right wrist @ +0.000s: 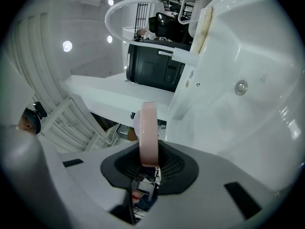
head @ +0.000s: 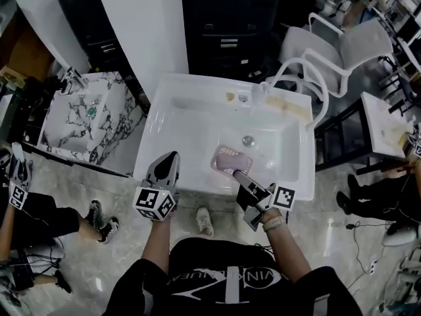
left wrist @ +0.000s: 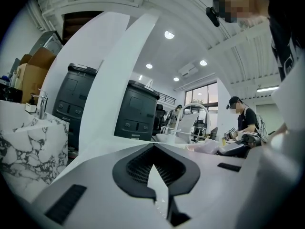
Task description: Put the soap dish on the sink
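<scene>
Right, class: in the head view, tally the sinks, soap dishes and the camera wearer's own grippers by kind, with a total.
Sinks: 2, white sink, marble sink
Soap dishes: 1, pink soap dish
Grippers: 2, left gripper, right gripper
Total: 5

Glossy marble-look floor (head: pixel 329 236), marbled washbasin (head: pixel 79 120) at left, white chairs (head: pixel 339 48) at right. Dark cabinets (head: pixel 227 25) along the back. Recessed ceiling lights (left wrist: pixel 169 34) on, bright window (left wrist: pixel 202 95) at far end.

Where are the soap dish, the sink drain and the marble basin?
soap dish (head: pixel 228 158), head view, pink ribbed middle.
sink drain (head: pixel 248 140), head view, metal centre.
marble basin (head: pixel 64 129), head view, veined inner wall.
</scene>
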Demonstrator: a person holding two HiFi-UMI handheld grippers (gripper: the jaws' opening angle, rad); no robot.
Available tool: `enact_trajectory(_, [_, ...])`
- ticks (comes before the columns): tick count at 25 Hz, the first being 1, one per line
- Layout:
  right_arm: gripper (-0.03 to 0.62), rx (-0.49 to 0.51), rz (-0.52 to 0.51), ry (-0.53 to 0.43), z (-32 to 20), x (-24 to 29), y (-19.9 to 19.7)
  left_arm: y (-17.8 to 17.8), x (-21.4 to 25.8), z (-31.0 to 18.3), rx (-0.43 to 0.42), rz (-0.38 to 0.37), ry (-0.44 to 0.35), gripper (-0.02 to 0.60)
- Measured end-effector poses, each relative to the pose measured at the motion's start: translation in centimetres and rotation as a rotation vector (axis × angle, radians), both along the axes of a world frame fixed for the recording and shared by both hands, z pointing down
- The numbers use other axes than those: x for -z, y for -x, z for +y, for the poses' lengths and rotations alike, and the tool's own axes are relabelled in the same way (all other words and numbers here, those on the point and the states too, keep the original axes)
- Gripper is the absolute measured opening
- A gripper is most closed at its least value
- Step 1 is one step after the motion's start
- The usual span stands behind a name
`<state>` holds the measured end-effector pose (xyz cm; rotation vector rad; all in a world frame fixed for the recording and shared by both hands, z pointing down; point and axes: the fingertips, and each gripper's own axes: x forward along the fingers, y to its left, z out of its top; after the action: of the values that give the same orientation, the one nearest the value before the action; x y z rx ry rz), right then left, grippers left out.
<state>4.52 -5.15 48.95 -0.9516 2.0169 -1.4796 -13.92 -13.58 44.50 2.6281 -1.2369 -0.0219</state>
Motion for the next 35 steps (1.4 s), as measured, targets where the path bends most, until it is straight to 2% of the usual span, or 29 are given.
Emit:
enact_trajectory(10, [0.083,-0.034,0.02,0.036,-3.6,-1.2,0.3,-0.6,-0.8,-3.5,-0.063,0.032,0.016,0.014])
enact_trajectory(20, [0.083,-0.004,0.028,0.026,-11.2,-0.6,1.1,-2.4,-1.9,-7.4,-0.085,0.051,0.056,0.014])
enact_trajectory(27, [0.083,0.063,0.029,-0.003,-16.4,-0.7,2.0,-3.0,-2.3,-11.1,-0.046,0.04,0.059,0.014])
enact_trajectory(35, [0.083,0.086,0.022,0.048,-21.6,-2.6,1.4,-5.0,-4.2,-14.7,-0.04,0.038,0.107,0.014])
